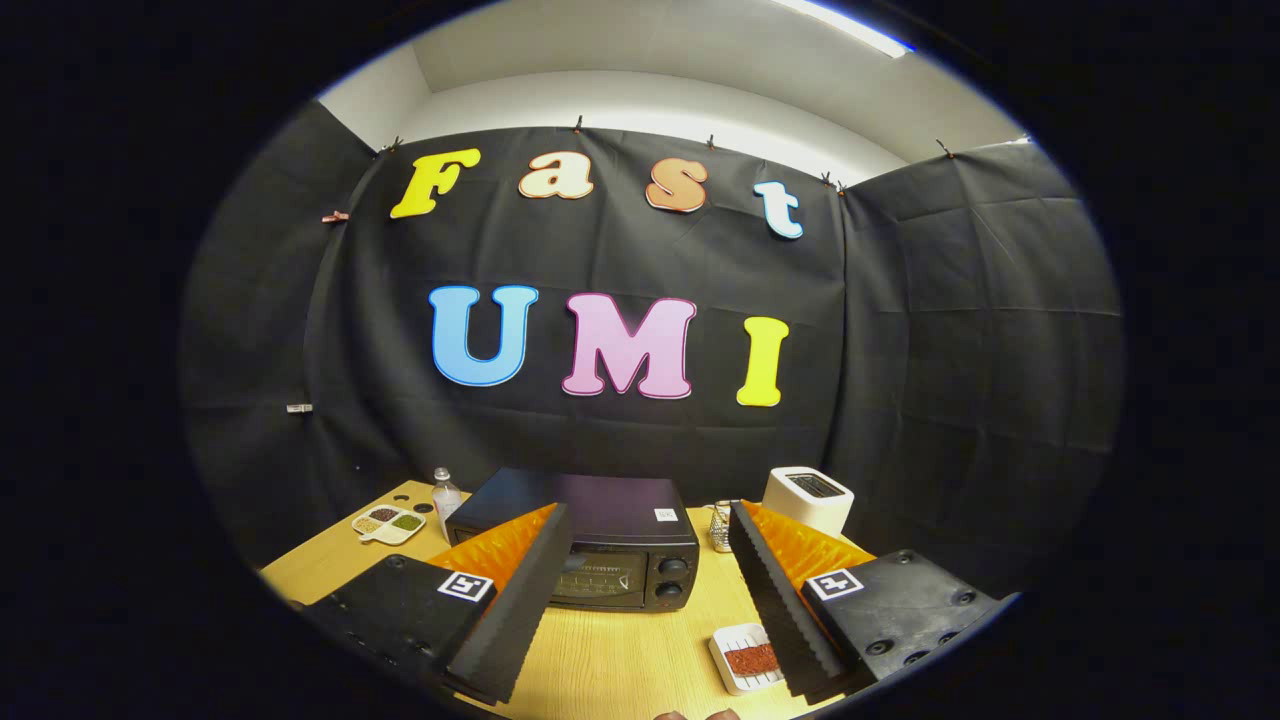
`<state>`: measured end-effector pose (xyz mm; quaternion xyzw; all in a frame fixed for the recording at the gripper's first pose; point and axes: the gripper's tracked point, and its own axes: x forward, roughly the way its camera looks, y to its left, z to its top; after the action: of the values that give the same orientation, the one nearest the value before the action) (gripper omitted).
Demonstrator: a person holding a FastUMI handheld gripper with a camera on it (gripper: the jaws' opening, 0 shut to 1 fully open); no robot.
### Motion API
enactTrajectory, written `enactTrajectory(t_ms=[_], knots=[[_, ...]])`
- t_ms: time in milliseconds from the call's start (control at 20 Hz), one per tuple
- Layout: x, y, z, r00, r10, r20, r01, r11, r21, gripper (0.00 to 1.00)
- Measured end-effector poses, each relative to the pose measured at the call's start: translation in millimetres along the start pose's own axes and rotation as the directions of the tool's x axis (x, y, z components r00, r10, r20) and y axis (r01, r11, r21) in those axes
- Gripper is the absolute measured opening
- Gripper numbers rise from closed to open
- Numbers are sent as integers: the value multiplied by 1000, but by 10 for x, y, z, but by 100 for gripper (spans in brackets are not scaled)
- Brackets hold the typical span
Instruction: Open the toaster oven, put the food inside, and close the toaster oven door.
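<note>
A black toaster oven (600,545) stands on the wooden table (610,660) with its door closed and two knobs on its right side. It sits beyond my fingers, partly hidden behind the left finger (510,600). A small white tray holding a reddish-brown piece of food (748,658) lies on the table near the right finger (785,600), just inside it. My gripper (648,520) is open, held above the table, with nothing between its fingers.
A white pop-up toaster (808,498) stands at the back right. A small metal grater (720,530) is beside the oven's right side. A clear bottle (446,495) and a white divided dish of seasonings (388,523) sit at the back left.
</note>
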<state>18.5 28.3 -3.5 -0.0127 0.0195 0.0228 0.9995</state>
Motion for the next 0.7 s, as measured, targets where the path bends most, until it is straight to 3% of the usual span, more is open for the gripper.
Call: enactTrajectory(t_ms=[700], knots=[[812,303,-370,992,60,-109,-52,996,74,97]])
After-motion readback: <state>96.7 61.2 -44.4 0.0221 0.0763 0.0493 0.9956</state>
